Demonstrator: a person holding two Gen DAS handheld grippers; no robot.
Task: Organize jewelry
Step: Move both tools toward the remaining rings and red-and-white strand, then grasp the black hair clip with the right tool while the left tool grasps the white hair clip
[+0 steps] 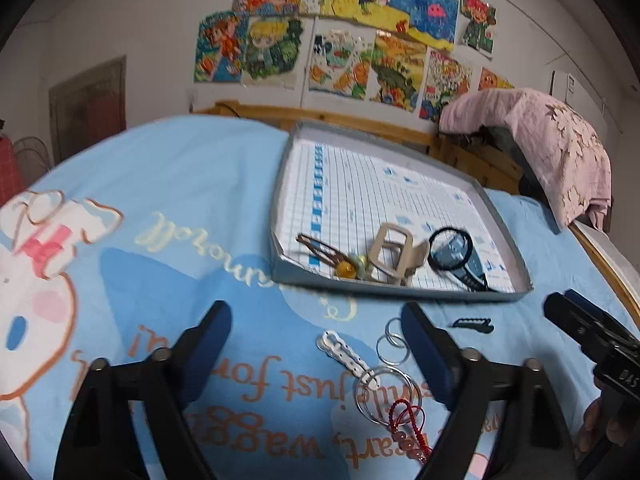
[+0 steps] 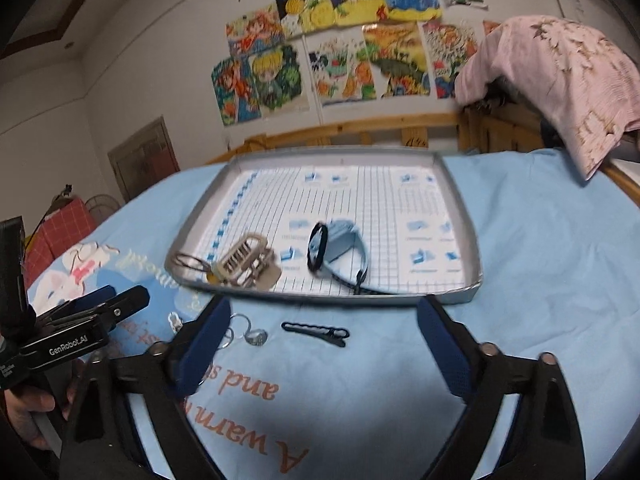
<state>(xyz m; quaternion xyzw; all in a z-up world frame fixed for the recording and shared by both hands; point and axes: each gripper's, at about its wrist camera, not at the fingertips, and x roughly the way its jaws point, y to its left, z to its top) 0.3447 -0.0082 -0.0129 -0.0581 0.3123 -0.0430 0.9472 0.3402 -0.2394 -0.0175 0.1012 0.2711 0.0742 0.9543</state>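
A grey tray [image 1: 400, 294] [image 2: 460, 208] lies on the blue blanket. It holds a brown hair clip [image 1: 316, 250], a beige claw clip [image 1: 394, 254] [image 2: 248, 260], a black hair tie [image 1: 450, 250] [image 2: 318, 246] and a blue watch [image 1: 468, 270] [image 2: 344, 236]. On the blanket in front lie a white chain [image 1: 346, 354], silver rings [image 1: 390, 376] [image 2: 248, 334], a red beaded cord [image 1: 408, 428] and a black hair clip [image 1: 472, 324] [image 2: 316, 332]. My left gripper [image 1: 316, 354] is open over the chain. My right gripper [image 2: 324, 354] is open just before the black clip.
The blue cartoon blanket [image 1: 180, 208] covers a bed with a wooden rail [image 2: 360, 132]. A pink quilt [image 1: 560, 140] is heaped at the far right. Drawings [image 1: 340, 40] hang on the wall behind. The right gripper's body [image 1: 592, 332] shows at the left view's right edge.
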